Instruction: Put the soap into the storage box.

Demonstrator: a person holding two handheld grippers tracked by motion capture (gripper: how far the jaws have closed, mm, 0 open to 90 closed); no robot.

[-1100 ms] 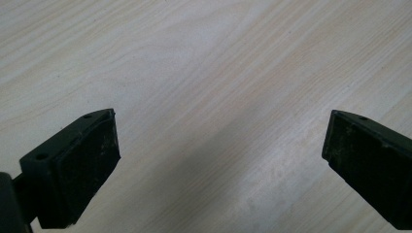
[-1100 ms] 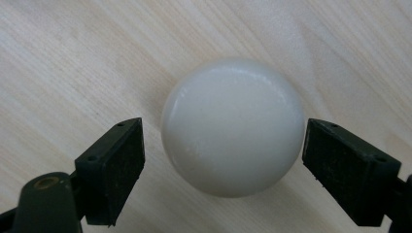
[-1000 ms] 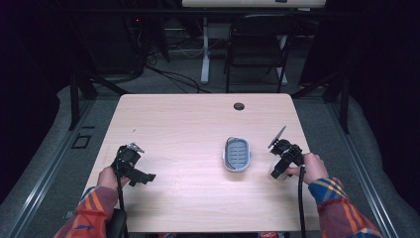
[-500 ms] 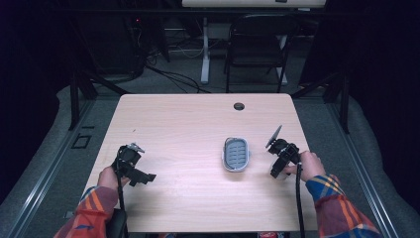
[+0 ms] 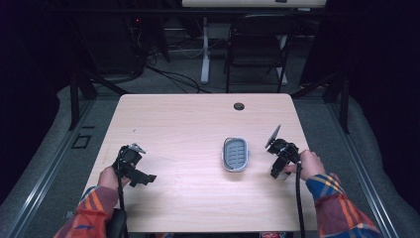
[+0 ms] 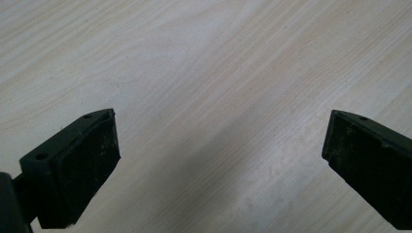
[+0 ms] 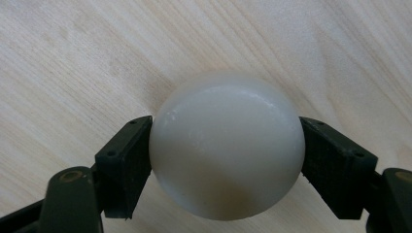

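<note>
Since a second ago, your right tool (image 5: 278,168) has shifted a little lower and nearer to you along the right side of the desk (image 5: 188,129); your left tool (image 5: 132,166) has stayed put near the front left.

Right gripper view: both jaws press on the flanks of a smooth white ball (image 7: 227,145), egg-like in sheen, with the wood grain close behind it. So the pick looks done. Whether the ball has cleared the desk I cannot tell.

Left tool (image 6: 218,160): jaws spread wide, nothing between them, bare wood beneath.

Likely what is left: carry the ball to the grey slotted tray (image 5: 235,153), which sits just left of your right tool and looks empty. That is my guess, as it is the only receptacle on the desk.

Room to move:
- Path from ball to tray is short and unobstructed.
- Right desk edge is near your right hand (image 5: 309,165); keep drift inward.
- A small dark grommet hole (image 5: 239,106) lies near the far edge, well apart from the work.
- Wide open wood lies between the two tools.
</note>
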